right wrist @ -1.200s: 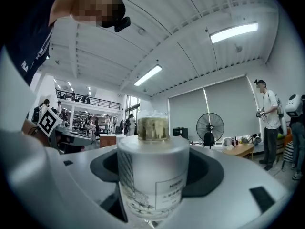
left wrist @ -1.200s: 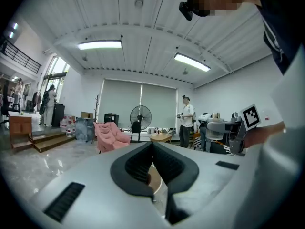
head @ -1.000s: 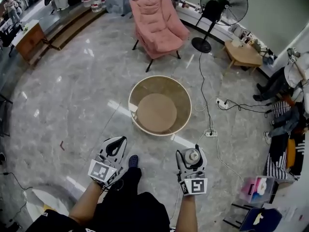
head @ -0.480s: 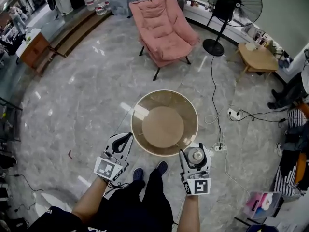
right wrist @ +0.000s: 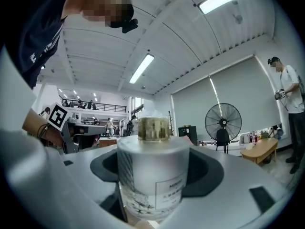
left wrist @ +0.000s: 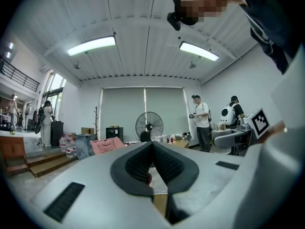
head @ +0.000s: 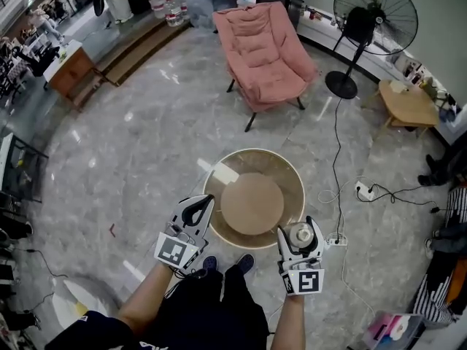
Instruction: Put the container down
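Right gripper pinching frosted container upright, hovering at 5 o'clock rim of round table; left gripper, jaws pressed together on nothing, holding at 8 o'clock. Container not yet down: lowering and releasing remaining.

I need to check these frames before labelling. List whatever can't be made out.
- Container base: right gripper view, sunk between the pads and cut by the bottom edge.
- Its label print: same view, too small and blurred.
- Table near rim: head view, behind the left gripper and right gripper.
- Container's height above the table: no view shows it.
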Action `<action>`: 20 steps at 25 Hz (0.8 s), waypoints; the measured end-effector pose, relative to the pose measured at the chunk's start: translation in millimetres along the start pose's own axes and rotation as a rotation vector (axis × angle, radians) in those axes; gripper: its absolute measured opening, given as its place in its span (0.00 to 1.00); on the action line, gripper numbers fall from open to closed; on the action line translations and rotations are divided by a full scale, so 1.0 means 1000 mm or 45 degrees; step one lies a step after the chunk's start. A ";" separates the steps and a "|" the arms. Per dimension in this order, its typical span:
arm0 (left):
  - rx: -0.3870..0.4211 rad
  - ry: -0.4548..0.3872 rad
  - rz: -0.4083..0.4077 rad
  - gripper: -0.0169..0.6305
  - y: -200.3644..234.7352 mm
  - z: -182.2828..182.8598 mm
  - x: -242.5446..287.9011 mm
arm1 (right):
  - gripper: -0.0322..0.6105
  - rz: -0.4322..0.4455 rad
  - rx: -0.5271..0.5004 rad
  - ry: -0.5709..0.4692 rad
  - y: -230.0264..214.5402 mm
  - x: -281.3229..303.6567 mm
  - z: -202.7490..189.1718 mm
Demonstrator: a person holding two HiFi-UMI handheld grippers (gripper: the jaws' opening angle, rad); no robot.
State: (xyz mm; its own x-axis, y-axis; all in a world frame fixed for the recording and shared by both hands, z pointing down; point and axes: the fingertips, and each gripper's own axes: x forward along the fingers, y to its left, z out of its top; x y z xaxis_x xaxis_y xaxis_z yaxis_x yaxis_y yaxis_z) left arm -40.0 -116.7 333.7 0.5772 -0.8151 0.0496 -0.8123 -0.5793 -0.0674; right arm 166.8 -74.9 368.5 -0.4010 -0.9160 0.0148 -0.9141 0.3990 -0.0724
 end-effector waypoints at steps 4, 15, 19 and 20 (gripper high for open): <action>0.005 0.009 0.002 0.07 0.002 0.003 0.015 | 0.59 0.025 0.000 0.005 -0.005 0.012 0.008; -0.056 -0.004 -0.022 0.07 0.023 -0.001 0.038 | 0.59 0.045 -0.033 0.028 0.000 0.044 0.020; -0.050 -0.020 -0.035 0.07 0.031 -0.002 0.043 | 0.59 0.044 -0.046 0.030 0.003 0.054 0.021; -0.050 -0.016 -0.036 0.07 0.033 -0.004 0.042 | 0.59 0.047 -0.044 0.035 0.005 0.055 0.020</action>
State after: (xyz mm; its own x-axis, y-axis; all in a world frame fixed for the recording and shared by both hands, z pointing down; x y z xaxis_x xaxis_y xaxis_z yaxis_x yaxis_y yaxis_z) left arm -42.4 -170.0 337.7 0.6006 -0.7986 0.0387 -0.7983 -0.6016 -0.0272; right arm 141.1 -123.8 349.4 -0.4357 -0.8992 0.0402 -0.8999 0.4343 -0.0386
